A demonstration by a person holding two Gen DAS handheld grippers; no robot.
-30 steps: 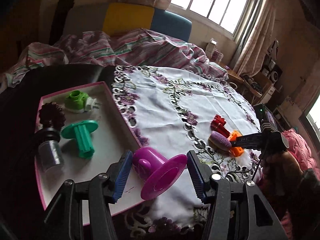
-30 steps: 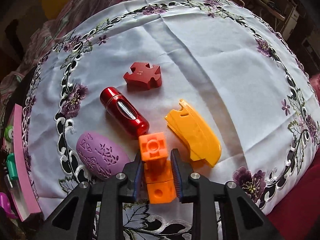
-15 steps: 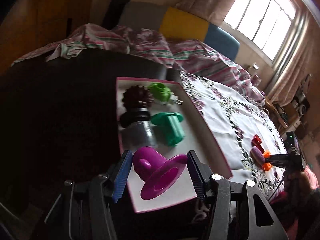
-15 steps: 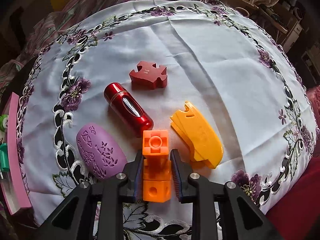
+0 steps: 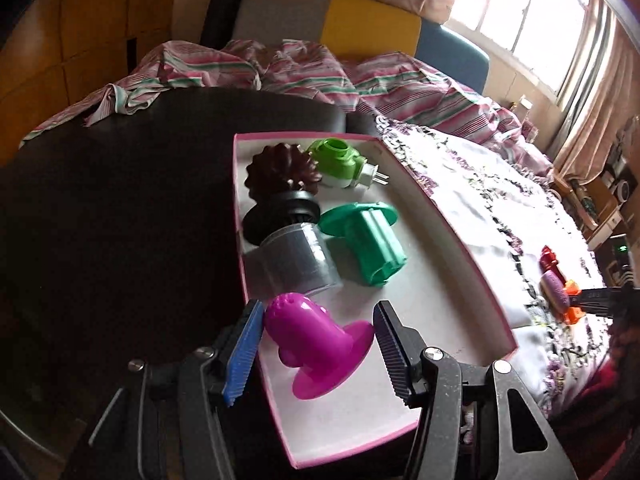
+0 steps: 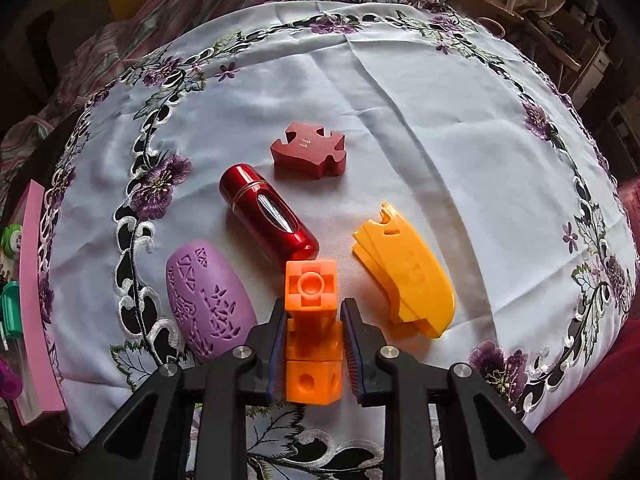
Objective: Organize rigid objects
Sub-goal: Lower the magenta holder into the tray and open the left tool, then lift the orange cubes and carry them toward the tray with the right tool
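1. Left gripper (image 5: 318, 338): jaws spread wide, straddling the magenta flanged piece (image 5: 316, 350) at the near end of the pink-rimmed tray (image 5: 448, 220); left pad close beside the domed end, right pad just off the flange rim; contact not confirmable, grip cannot be told
2. Magenta flanged piece: lying on its side, domed end toward the tray's left wall, flange toward the right
3. Tray contents, far end to near end: green plug adapter (image 5: 340, 162) at the far right corner, dark brown ribbed mould (image 5: 280, 174) at the far left corner, black-capped clear jar (image 5: 292, 252) along the left wall, teal flanged spool (image 5: 370, 240) just right of the jar
4. Tray position: at the left edge of the embroidered tablecloth (image 6: 400, 92), partly on the dark surface (image 5: 120, 220) beyond that edge
5. Right gripper (image 6: 314, 354): jaws narrowly parted, flanking the orange block stack (image 6: 312, 320) near the near edge of the tablecloth; pads at or just off the block sides, firm clamping cannot be told
6. Beside the stack on the cloth: purple patterned oval (image 6: 210, 300) to the left, red metallic cylinder (image 6: 268, 212) just beyond, yellow curved piece (image 6: 408, 272) to the right
7. Dark red puzzle piece (image 6: 310, 150): beyond the cylinder, toward the cloth centre, apart from the rest
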